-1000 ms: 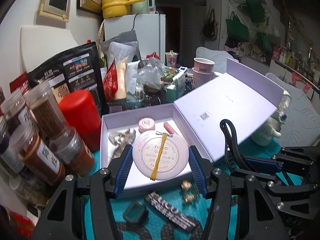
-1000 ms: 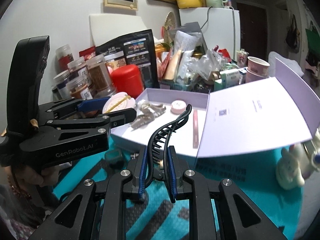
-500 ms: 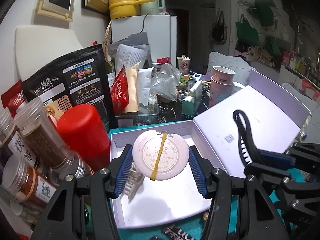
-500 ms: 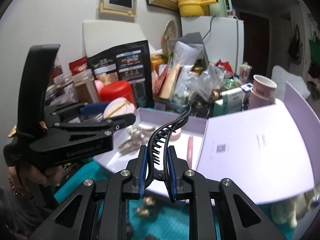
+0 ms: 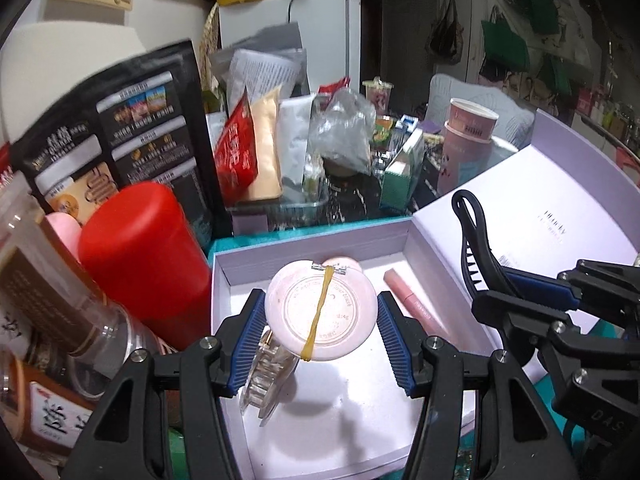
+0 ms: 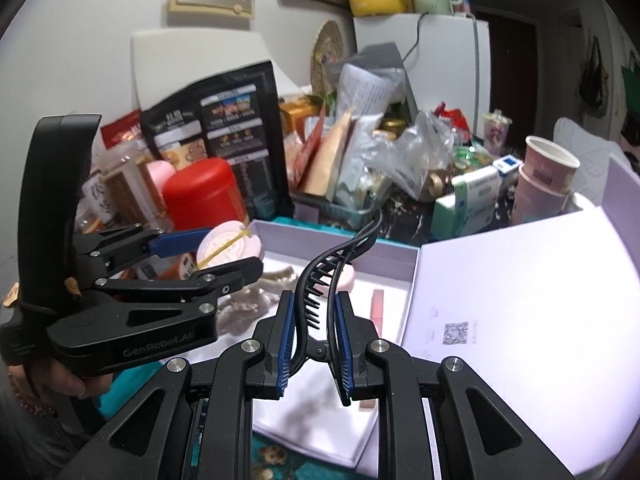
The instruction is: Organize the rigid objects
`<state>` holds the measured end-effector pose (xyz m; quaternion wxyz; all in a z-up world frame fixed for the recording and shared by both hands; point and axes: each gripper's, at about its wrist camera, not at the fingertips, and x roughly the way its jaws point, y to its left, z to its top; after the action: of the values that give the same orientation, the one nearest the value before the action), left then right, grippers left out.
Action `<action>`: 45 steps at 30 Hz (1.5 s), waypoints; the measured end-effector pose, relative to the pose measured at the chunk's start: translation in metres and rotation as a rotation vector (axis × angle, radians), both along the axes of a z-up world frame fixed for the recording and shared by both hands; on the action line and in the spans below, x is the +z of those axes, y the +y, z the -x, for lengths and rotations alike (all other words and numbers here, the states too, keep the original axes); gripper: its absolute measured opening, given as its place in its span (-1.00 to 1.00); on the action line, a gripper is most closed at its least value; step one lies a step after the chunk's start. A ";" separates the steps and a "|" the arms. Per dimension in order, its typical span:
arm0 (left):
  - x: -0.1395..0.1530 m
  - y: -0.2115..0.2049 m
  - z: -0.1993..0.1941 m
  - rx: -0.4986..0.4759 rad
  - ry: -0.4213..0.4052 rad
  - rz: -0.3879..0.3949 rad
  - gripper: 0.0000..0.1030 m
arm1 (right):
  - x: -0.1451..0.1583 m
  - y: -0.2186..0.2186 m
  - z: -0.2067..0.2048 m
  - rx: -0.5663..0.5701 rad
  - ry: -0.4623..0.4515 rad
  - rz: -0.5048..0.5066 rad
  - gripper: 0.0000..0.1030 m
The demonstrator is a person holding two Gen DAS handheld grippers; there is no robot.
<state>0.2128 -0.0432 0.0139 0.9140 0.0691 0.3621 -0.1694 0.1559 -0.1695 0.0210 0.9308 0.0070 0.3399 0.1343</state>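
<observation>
My left gripper is shut on a round pink compact bound with a yellow rubber band, held above the open lilac box; it also shows in the right wrist view. My right gripper is shut on a black hair claw clip, over the box's near part; the clip also shows in the left wrist view. In the box lie a clear hair clip, a small pink round case and a pink lipstick tube.
The box lid stands open on the right. A red canister and spice jars crowd the box's left side. A black snack bag, packets, a green carton and pink paper cups stand behind. A teal cloth covers the table.
Both grippers have moved forward over the box with their loads. The compact now hangs farther back in the box, and the claw clip is closer above the box floor.
</observation>
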 end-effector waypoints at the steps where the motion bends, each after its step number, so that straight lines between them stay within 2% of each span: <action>1: -0.003 0.000 -0.002 0.001 0.009 -0.003 0.08 | -0.003 0.000 -0.003 0.000 0.008 -0.001 -0.62; 10: -0.028 -0.005 -0.021 -0.013 0.089 -0.031 0.08 | -0.026 0.001 -0.025 0.014 0.068 0.003 -0.62; 19: -0.044 -0.013 -0.025 -0.034 0.126 -0.087 0.08 | -0.044 0.004 -0.030 0.034 0.121 0.016 -0.62; 30: -0.048 -0.018 -0.025 -0.043 0.123 -0.149 0.08 | -0.059 0.012 -0.034 0.066 0.191 0.026 -0.62; 45: -0.052 -0.032 -0.048 -0.119 0.162 -0.220 0.08 | -0.072 0.010 -0.049 0.057 0.268 -0.005 -0.61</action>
<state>0.2611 -0.0753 -0.0383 0.8572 0.1763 0.4461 -0.1874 0.2047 -0.1597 -0.0512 0.8729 0.0176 0.4608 0.1594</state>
